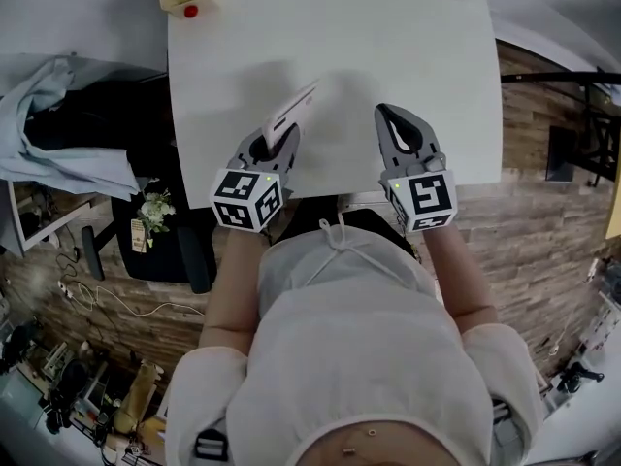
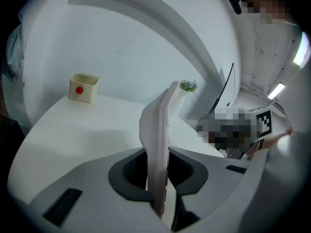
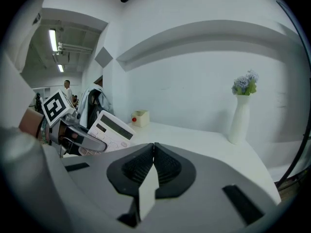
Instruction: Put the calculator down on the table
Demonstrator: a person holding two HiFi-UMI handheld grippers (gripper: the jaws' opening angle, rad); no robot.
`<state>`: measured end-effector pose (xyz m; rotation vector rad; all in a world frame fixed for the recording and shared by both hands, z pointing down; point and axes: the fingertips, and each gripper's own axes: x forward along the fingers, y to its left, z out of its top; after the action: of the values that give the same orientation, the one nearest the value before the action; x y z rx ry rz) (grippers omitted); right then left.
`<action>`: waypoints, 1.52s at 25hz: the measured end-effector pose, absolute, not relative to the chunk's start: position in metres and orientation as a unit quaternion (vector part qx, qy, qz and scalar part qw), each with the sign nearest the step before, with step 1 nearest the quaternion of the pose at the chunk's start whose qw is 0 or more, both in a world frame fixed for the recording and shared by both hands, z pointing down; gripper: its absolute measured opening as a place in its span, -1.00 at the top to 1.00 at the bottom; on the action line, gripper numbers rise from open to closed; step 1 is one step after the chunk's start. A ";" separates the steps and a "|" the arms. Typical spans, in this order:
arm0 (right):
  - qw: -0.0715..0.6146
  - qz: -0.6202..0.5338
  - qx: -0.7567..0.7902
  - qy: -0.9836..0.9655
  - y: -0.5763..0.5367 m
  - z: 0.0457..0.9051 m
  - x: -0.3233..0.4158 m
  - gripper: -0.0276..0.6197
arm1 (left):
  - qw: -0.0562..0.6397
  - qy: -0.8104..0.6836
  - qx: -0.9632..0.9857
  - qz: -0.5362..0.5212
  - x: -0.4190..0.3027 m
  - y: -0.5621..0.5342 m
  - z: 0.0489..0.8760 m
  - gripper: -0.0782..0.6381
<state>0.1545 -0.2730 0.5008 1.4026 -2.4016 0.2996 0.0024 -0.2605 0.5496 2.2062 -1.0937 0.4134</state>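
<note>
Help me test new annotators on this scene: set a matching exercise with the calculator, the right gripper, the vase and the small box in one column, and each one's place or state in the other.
Things
1. calculator
2. right gripper
3. vase
4. small box with a red dot

Place or state
A. at the far left corner of the table
B. jaws together, nothing between them
C. clamped on edge in the left gripper
D. upright at the table's far right

Pairs: 1-C, 2-B, 3-D, 4-A
</note>
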 end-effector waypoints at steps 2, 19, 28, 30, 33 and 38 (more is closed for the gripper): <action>0.172 0.110 0.492 -0.846 -0.281 0.506 0.155 0.90 | 0.334 -0.409 0.834 0.159 0.005 -0.265 0.559 0.55; 0.190 0.136 0.466 -0.853 -0.305 0.521 0.161 0.90 | 0.436 -0.395 0.793 0.158 0.018 -0.297 0.599 0.43; 0.191 0.138 0.446 -0.863 -0.313 0.523 0.158 0.90 | 0.407 -0.435 0.779 0.196 0.013 -0.309 0.608 0.25; 0.190 0.139 0.441 -0.866 -0.313 0.524 0.156 0.90 | 0.404 -0.445 0.774 0.200 0.011 -0.311 0.611 0.18; 0.191 0.142 0.436 -0.868 -0.313 0.527 0.155 0.90 | 0.412 -0.458 0.762 0.200 0.005 -0.313 0.616 0.09; 0.193 0.152 0.434 -0.867 -0.309 0.533 0.157 0.90 | 0.415 -0.477 0.747 0.204 -0.003 -0.315 0.623 -0.03</action>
<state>0.1571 -0.3089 0.5334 1.2183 -2.4316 0.4257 -0.0026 -0.3152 0.6228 1.8771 -1.1981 0.5123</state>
